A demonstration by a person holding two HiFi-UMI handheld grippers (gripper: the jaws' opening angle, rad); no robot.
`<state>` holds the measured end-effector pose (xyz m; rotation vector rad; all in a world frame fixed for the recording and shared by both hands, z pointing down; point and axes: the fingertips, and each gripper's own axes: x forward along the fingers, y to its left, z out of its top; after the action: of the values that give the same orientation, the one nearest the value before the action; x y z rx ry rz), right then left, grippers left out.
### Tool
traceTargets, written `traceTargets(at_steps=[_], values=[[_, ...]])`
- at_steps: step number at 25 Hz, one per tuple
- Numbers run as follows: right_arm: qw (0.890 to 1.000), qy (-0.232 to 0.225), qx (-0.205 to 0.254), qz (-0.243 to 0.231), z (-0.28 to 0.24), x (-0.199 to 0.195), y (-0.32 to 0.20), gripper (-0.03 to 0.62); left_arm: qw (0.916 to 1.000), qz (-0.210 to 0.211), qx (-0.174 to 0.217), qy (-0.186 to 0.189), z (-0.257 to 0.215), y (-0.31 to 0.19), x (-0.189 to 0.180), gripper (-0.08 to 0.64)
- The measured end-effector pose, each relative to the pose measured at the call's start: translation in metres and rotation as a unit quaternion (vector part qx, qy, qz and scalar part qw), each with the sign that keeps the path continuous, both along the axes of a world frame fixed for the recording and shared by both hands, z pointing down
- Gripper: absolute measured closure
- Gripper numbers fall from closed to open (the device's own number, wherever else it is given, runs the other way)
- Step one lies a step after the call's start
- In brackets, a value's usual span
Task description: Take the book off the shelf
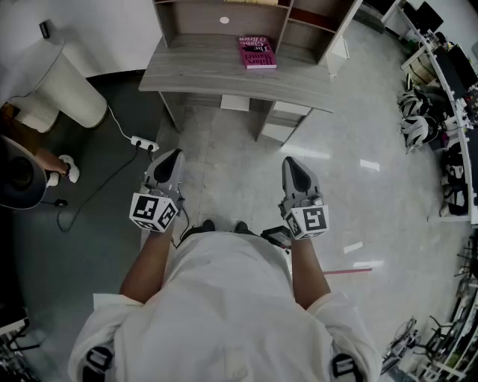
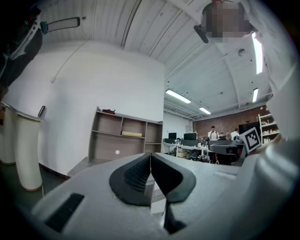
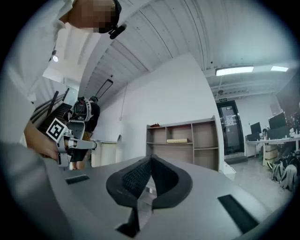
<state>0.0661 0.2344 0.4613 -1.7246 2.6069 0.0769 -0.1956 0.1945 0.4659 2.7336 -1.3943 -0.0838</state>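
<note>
Far left we have a white ribbed cylinder (image 1: 71,93) on the dark floor, with a power strip (image 1: 143,142) near it to the right. Next is the left tool (image 1: 173,157), held level out in front of the person, jaws clenched tight together with nothing between them. Ahead of both tools and well apart from them stands the grey table (image 1: 202,74) with an open shelf (image 1: 216,16) sitting along its back. A pink book (image 1: 257,52) lies flat on the table top just in front of the shelf, cover up. In the left gripper view we also spot a pale book (image 2: 131,134) lying flat on the middle board of the shelf, centre compartment. Then comes the right tool (image 1: 291,166), also level, jaws pressed together and empty, about even with the left one. Far right, we see helmets (image 1: 413,119) piled by the wall
</note>
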Motion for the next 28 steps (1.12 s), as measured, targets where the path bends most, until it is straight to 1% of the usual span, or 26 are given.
traceTargets(at_steps=[3, 7, 11, 15, 17, 20, 22, 24, 26, 28], values=[[1.000, -0.011, -0.006, 0.002, 0.004, 0.007, -0.001, 0.578, 0.9999, 0.007, 0.003, -0.010, 0.002, 0.001, 0.011, 0.541], [1.000, -0.020, -0.015, -0.003, 0.010, 0.011, 0.003, 0.578, 0.9996, 0.021, -0.020, -0.006, 0.014, 0.004, 0.023, 0.541], [0.999, -0.042, -0.014, -0.001, 0.014, 0.020, 0.004, 0.578, 0.9990, 0.032, -0.027, -0.013, 0.020, 0.009, 0.032, 0.541], [0.998, -0.062, -0.018, -0.022, 0.018, 0.029, 0.002, 0.578, 0.9985, 0.035, -0.041, -0.007, 0.027, 0.008, 0.043, 0.541], [0.997, -0.062, -0.021, -0.034, 0.017, 0.032, 0.002, 0.578, 0.9983, 0.037, -0.046, -0.005, 0.028, 0.007, 0.049, 0.541], [0.996, -0.066, -0.023, -0.052, 0.017, 0.034, 0.000, 0.578, 0.9979, 0.034, -0.054, 0.001, 0.030, 0.005, 0.056, 0.541], [0.995, -0.070, -0.026, -0.060, 0.020, 0.037, -0.002, 0.578, 0.9975, 0.029, -0.063, 0.014, 0.034, 0.003, 0.059, 0.541], [0.995, -0.076, -0.029, -0.066, 0.023, 0.041, -0.005, 0.578, 0.9966, 0.017, -0.074, 0.031, 0.041, 0.000, 0.058, 0.541], [0.993, -0.090, -0.036, -0.066, 0.028, 0.051, -0.007, 0.578, 0.9960, -0.001, -0.083, 0.035, 0.048, -0.003, 0.056, 0.541], [0.992, -0.098, -0.042, -0.065, 0.032, 0.060, -0.008, 0.578, 0.9957, -0.009, -0.084, 0.037, 0.050, -0.002, 0.057, 0.541]])
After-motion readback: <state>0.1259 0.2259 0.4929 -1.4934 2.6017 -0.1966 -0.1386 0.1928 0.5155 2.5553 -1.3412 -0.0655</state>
